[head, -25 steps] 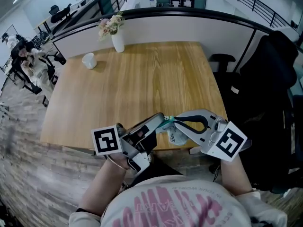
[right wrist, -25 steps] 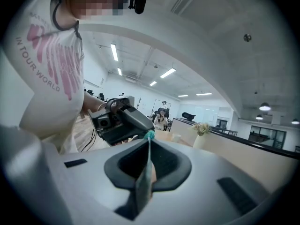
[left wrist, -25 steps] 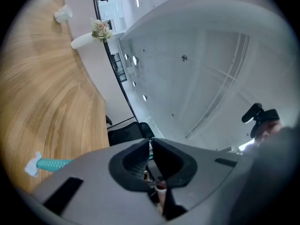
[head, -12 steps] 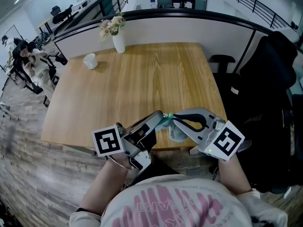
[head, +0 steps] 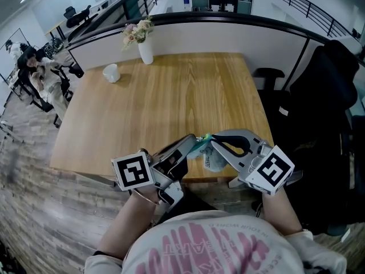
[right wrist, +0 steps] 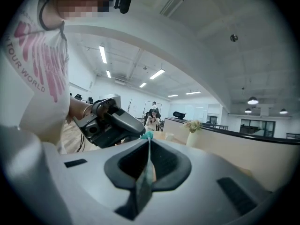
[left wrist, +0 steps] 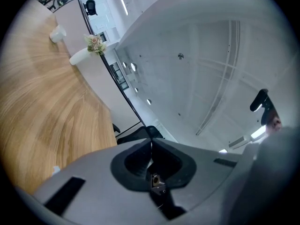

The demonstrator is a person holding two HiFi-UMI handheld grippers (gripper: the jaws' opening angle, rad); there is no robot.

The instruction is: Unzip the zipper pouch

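Over the near edge of the wooden table (head: 159, 101), a small teal and white zipper pouch (head: 210, 160) hangs between my two grippers. Their tips meet at the pouch's top. The left gripper (head: 194, 141) comes in from the lower left, shut on the small metal zipper pull (left wrist: 157, 184), which sits deep between its jaws. In its own view the left gripper (left wrist: 151, 144) shows no gap. The right gripper (head: 210, 139) is shut on the pouch's teal fabric edge (right wrist: 144, 182); in its view the right gripper (right wrist: 149, 142) faces the left gripper (right wrist: 115, 123) close by.
A white vase of flowers (head: 145, 47) and a white cup (head: 111, 72) stand at the table's far left. A dark chair draped with a black jacket (head: 325, 113) stands to the right of the table. A railing and desks lie beyond.
Both grippers stay tip to tip at the table's near edge. The right gripper has shifted slightly up and to the left. The pouch still hangs between them.
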